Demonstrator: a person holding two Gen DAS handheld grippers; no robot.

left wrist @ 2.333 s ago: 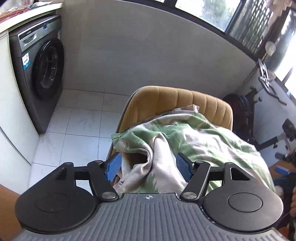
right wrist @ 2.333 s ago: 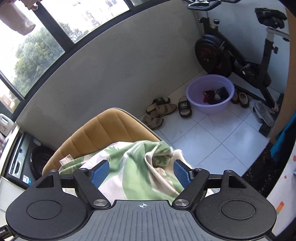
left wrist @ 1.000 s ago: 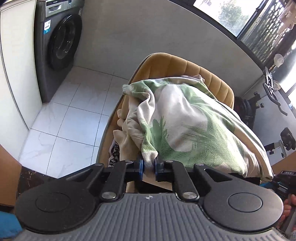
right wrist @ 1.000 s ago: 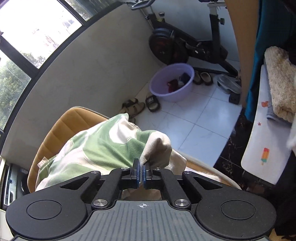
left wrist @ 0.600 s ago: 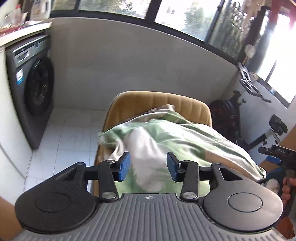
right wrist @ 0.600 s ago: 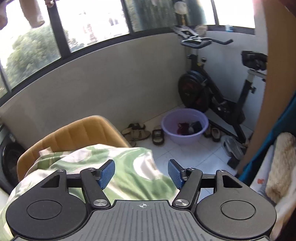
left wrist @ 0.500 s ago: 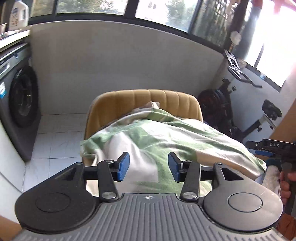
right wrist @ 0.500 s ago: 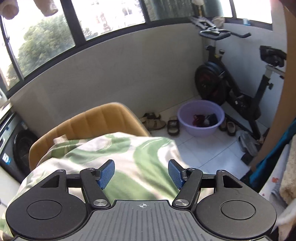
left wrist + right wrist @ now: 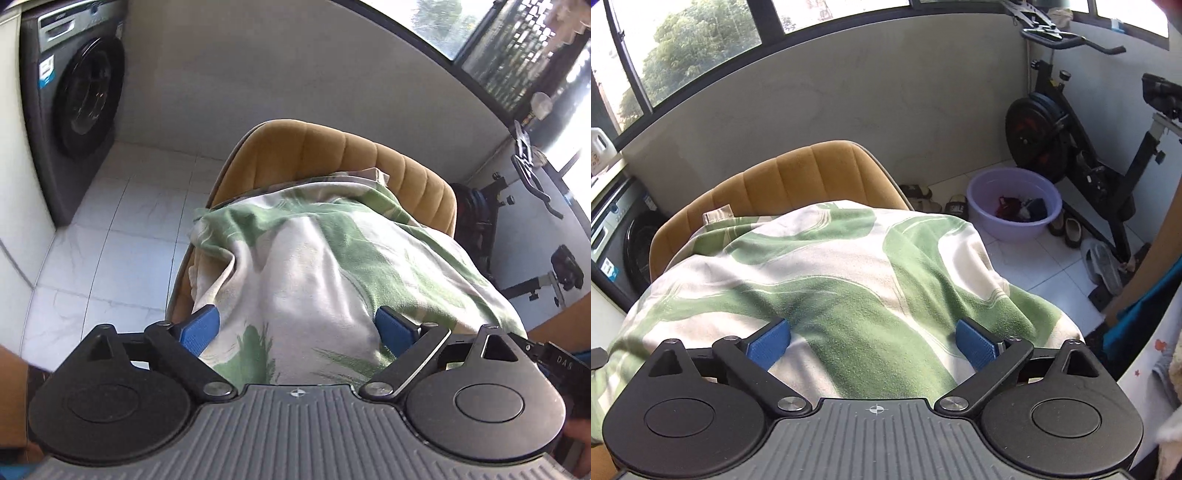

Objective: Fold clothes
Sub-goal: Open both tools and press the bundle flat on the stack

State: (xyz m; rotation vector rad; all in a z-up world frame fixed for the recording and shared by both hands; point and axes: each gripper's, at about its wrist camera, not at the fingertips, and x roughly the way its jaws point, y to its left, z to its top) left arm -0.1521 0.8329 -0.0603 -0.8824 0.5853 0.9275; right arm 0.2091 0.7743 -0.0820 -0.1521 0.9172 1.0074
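Note:
A green and cream patterned garment (image 9: 332, 266) lies heaped over the seat of a mustard-yellow chair (image 9: 343, 155). My left gripper (image 9: 297, 328) hangs over the garment's near edge with its jaws opening wide; the blue pads (image 9: 199, 326) stand apart from the cloth and pinch nothing. In the right wrist view the same garment (image 9: 849, 277) covers the chair (image 9: 798, 177), and my right gripper (image 9: 873, 345) is over it, jaws opening, pads (image 9: 975, 345) clear of the fabric. The chair seat is hidden under the cloth.
A grey washing machine (image 9: 74, 107) stands at the left on the white tiled floor (image 9: 96, 240). An exercise bike (image 9: 1082, 136), a purple basin (image 9: 1012, 206) with dark items and several slippers (image 9: 1100, 262) are to the right. A person's hand (image 9: 576, 439) holds the other gripper at the right edge.
Both grippers were shut on pinches of the garment a second ago; they have let go and opened wide. The cloth has dropped back flat onto the chair, and both grippers drew back.

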